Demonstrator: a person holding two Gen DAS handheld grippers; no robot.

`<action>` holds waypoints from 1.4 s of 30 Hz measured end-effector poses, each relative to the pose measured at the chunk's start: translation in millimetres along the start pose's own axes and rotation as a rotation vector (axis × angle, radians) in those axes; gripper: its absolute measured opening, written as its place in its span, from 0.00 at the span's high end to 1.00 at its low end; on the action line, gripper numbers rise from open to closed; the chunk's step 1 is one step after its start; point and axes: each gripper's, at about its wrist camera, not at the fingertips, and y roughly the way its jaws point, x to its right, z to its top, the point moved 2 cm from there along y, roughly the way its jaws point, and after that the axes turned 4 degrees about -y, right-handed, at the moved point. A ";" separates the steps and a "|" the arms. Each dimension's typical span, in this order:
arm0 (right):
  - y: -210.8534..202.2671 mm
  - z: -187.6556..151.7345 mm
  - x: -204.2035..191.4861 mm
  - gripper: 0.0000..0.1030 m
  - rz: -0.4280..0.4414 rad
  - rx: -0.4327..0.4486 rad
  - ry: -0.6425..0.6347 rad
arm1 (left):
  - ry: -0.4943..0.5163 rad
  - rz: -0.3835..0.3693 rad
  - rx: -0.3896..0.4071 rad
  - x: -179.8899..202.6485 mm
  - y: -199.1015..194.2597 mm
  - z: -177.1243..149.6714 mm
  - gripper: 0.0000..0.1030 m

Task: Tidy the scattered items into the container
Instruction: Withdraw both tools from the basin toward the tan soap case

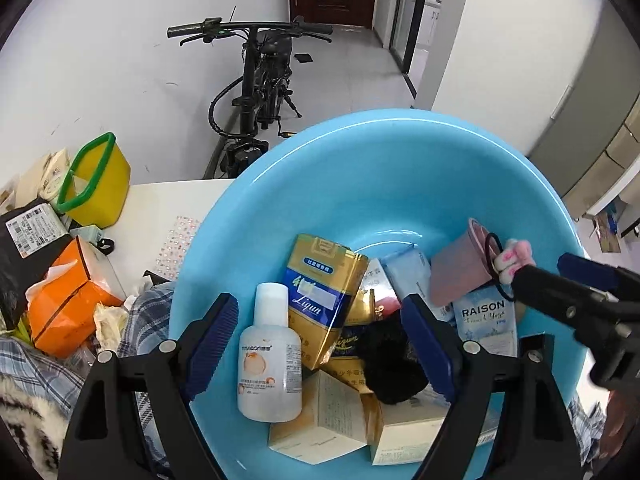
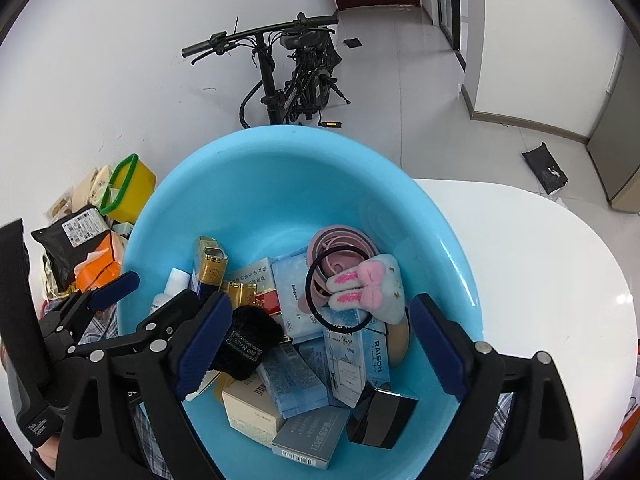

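Observation:
A light-blue basin point(image 1: 360, 184) point(image 2: 240, 200) holds several items: a white bottle point(image 1: 268, 356), a gold-and-blue pack point(image 1: 324, 284), a black fuzzy piece point(image 1: 392, 360), a RAISON box point(image 2: 360, 352) and a pink cup point(image 2: 340, 244). A black hair tie with a pink-eared bunny plush point(image 2: 364, 288) point(image 1: 514, 260) lies on the pink cup, clear of both pads. My right gripper point(image 2: 320, 344) point(image 1: 560, 276) hovers over it, open and holding nothing. Over the basin's near side my left gripper point(image 1: 320, 340) stands open above the bottle and pack.
Left of the basin are a yellow basket with a green rim point(image 1: 96, 184), an orange tissue box point(image 1: 68, 304), a black parcel point(image 1: 24, 240) and plaid cloth point(image 1: 152, 304). White tabletop point(image 2: 540, 280) extends to the right. A bicycle point(image 1: 260, 92) leans against the far wall.

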 end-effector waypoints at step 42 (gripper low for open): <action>-153.1 -268.2 -53.0 0.01 -0.049 0.671 -0.204 | 0.023 -0.080 0.726 -25.1 -195.0 -252.5 0.00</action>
